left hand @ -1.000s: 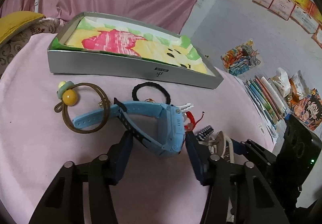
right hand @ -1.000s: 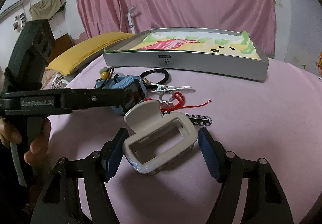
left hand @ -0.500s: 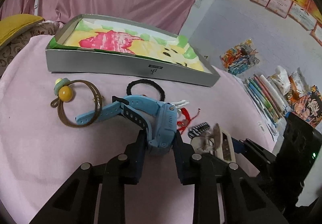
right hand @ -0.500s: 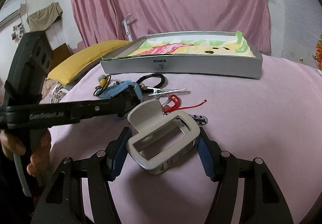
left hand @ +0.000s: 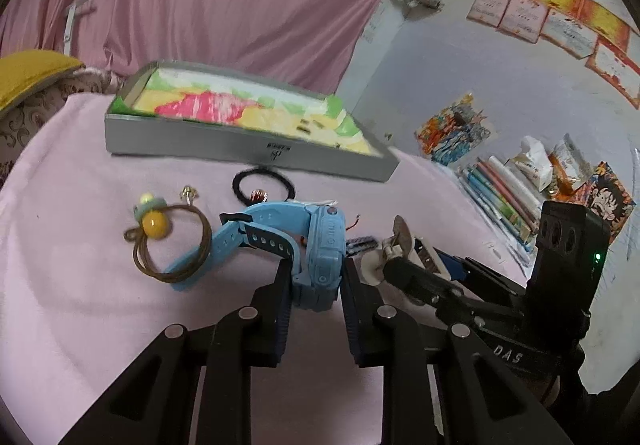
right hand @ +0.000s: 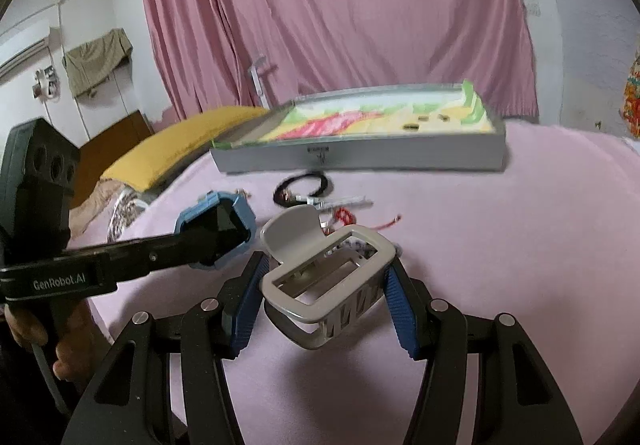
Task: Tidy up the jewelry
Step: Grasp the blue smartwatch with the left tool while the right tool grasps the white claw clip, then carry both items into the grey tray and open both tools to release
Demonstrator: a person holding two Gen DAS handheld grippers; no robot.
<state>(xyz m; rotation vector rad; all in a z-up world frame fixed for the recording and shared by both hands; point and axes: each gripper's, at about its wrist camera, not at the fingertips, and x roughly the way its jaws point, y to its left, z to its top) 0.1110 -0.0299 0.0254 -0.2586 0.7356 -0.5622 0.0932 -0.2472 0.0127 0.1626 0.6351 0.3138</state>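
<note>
At lower centre of the left wrist view, the left gripper [left hand: 314,281] is clamping the light-blue plastic smartwatch [left hand: 320,257]. At lower centre of the right wrist view, the right gripper [right hand: 324,299], jaws just closing, is gripping the grey rectangular plastic hair claw [right hand: 326,277].

A blue watch [left hand: 320,253], its case on edge and its perforated strap trailing left, is being clamped between two dark pads. A grey rectangular claw clip [right hand: 328,277] is being gripped between blue pads. A black hair tie [left hand: 264,185] and a brown beaded one [left hand: 172,241] are being left lying before the silver tray [left hand: 248,153].
</note>
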